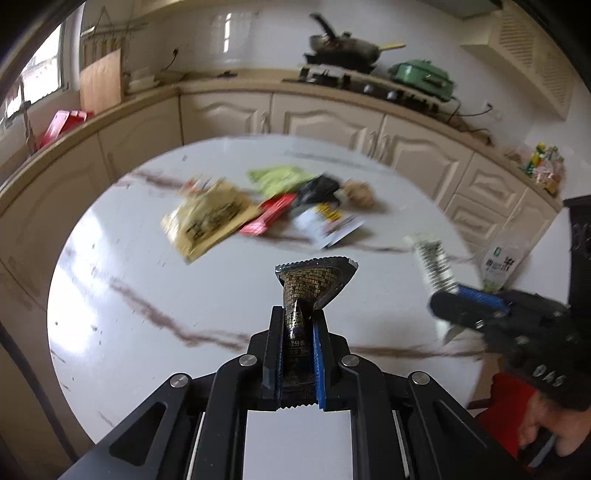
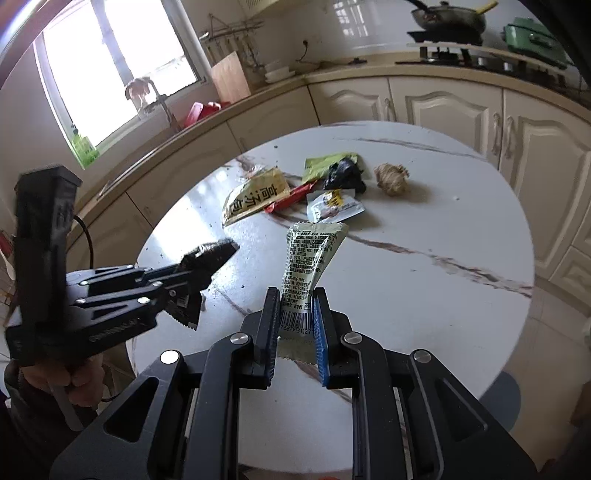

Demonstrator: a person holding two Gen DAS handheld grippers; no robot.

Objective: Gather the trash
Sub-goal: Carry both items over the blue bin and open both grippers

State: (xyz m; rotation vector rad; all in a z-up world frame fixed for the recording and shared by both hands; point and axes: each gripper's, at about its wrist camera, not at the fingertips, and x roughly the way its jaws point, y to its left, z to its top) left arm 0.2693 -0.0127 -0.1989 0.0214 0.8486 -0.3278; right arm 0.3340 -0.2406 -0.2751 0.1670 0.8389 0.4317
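My left gripper (image 1: 297, 317) is shut on a dark gold-printed wrapper (image 1: 314, 282) and holds it above the round marble table (image 1: 147, 350). My right gripper (image 2: 295, 299) is shut on a pale green wrapper (image 2: 314, 251) over the table (image 2: 443, 314). Each gripper shows in the other's view: the right one (image 1: 454, 295) at the right, the left one (image 2: 199, 273) at the left. More trash lies mid-table: a yellow packet (image 2: 255, 197), a red wrapper (image 2: 291, 197), a green packet (image 2: 321, 162), a black crumpled bag (image 2: 345, 175), a white sachet (image 2: 334, 206) and a brown paper ball (image 2: 391, 179).
Cream kitchen cabinets (image 2: 443, 99) and a counter curve behind the table. A wok (image 2: 447, 18) and a green appliance (image 2: 532, 37) stand on the counter. A rice bag (image 1: 498, 262) leans at the right. A window (image 2: 122, 62) is at the left.
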